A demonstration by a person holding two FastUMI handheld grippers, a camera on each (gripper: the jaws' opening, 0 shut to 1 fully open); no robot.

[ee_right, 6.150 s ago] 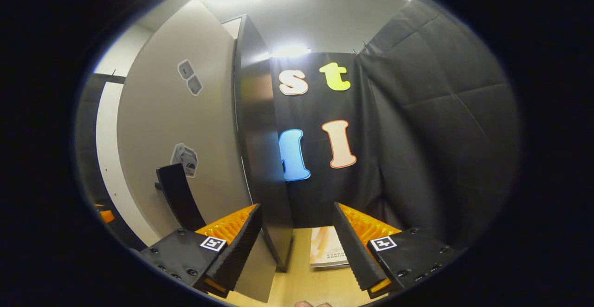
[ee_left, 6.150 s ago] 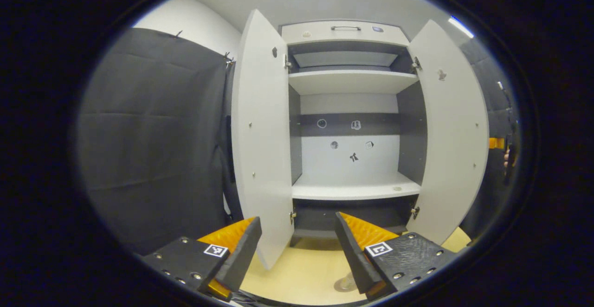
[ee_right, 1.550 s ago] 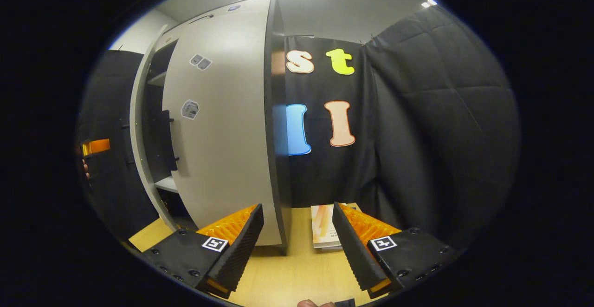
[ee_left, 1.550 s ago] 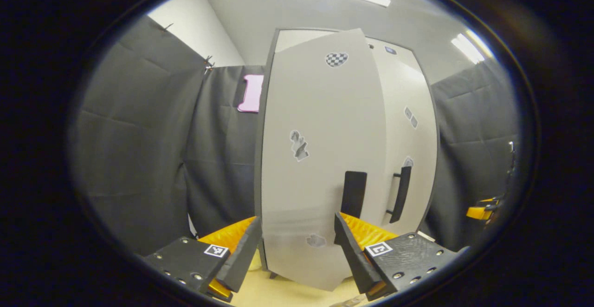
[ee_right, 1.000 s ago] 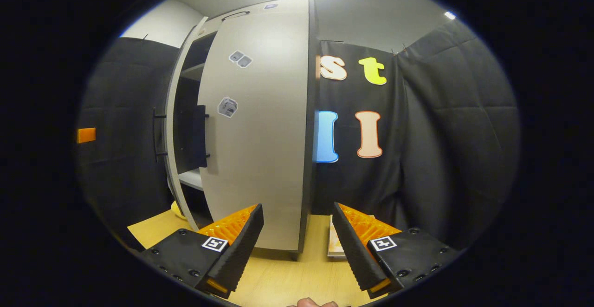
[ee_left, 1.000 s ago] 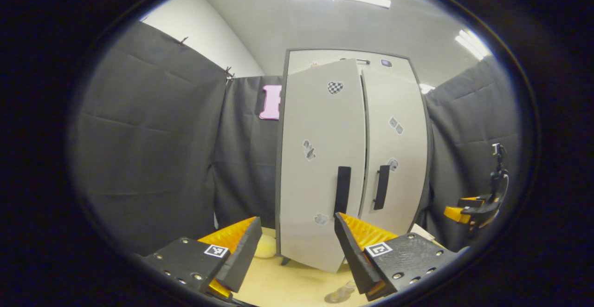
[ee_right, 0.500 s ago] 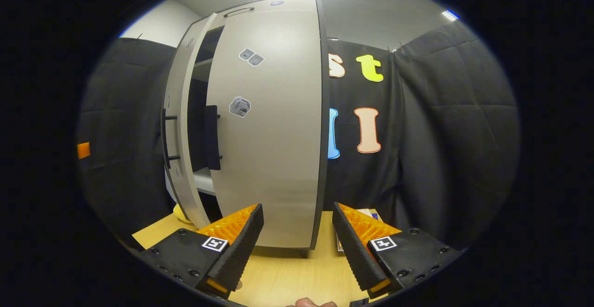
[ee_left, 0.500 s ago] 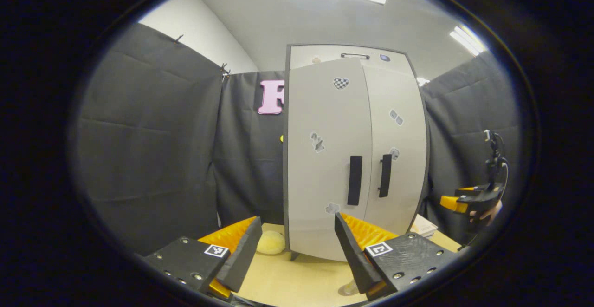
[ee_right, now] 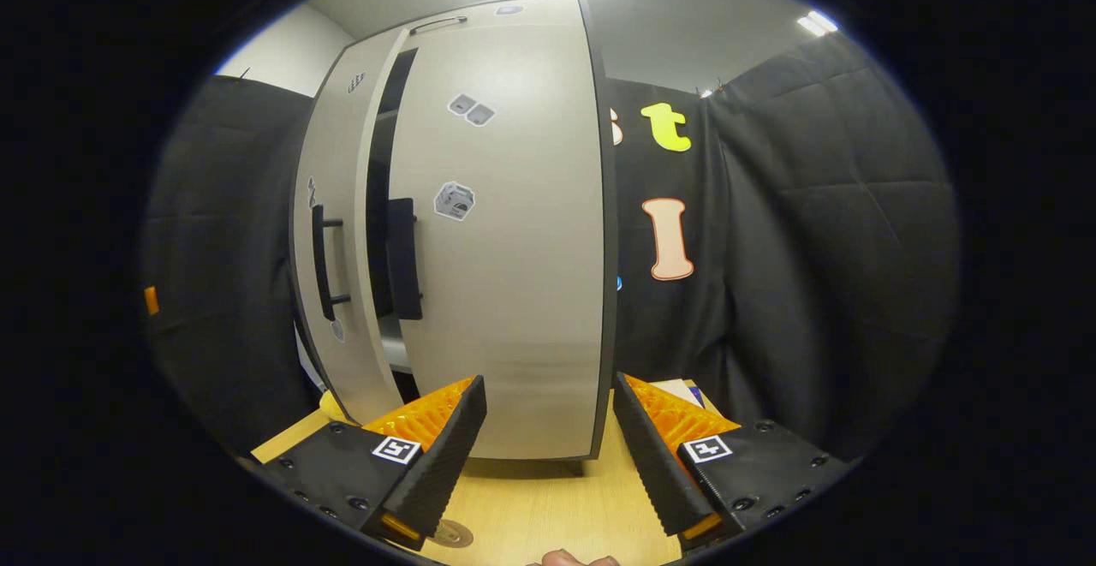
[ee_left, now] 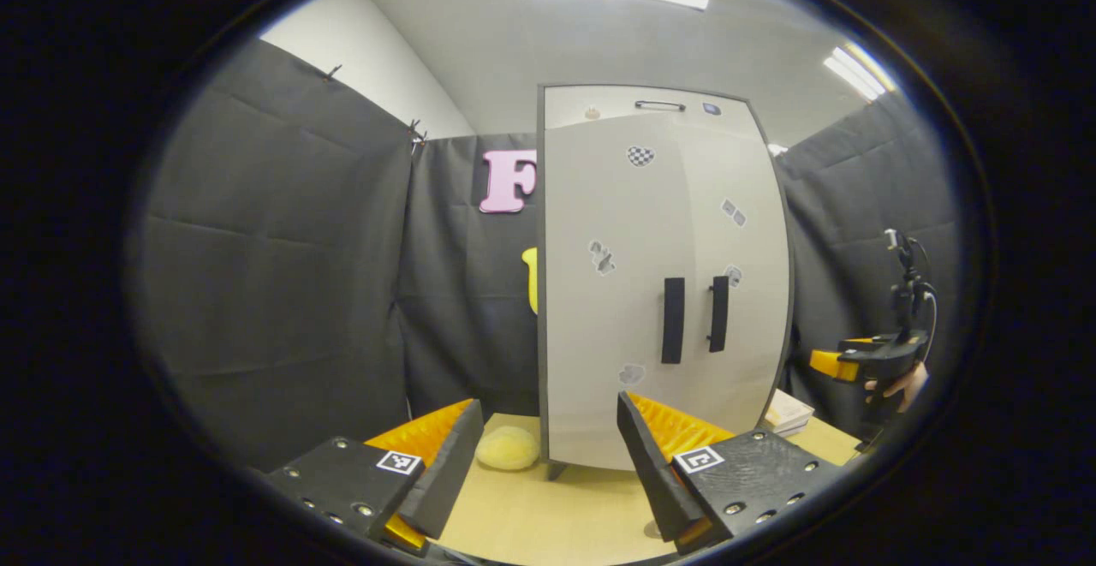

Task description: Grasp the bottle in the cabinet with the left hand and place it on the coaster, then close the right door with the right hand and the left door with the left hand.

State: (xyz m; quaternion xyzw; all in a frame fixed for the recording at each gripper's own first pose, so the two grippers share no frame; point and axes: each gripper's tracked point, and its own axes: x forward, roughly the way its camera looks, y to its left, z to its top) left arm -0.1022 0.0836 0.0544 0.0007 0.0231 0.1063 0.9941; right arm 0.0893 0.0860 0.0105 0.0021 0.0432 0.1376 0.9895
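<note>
**Fingers spread and empty as cupboard doors near shut**

The fingers of the left gripper [ee_left: 544, 455] stand wide apart, holding nothing and touching nothing, well back from the cabinet [ee_left: 664, 279] at the far side of the wooden table [ee_left: 548, 519]. The right gripper [ee_right: 548, 450] is likewise spread wide and empty, pointed at the right door [ee_right: 505, 241] from nearby; it also appears at the right edge of the left gripper view [ee_left: 835, 365], held in a hand [ee_left: 895, 386]. In the left gripper view both doors look flush, their black handles [ee_left: 693, 318] side by side. In the right gripper view, a dark gap shows between the left door [ee_right: 338, 241] and the right one, so the left door seems not fully home. The bottle is hard to place: a pale shape by the left gripper's right finger [ee_left: 655, 530] may be its base, and a round disc on the near table [ee_right: 449, 534] may be the coaster, but neither is clear. The closing step appears almost done; the next move likely calls for a last push on the left door.
</note>
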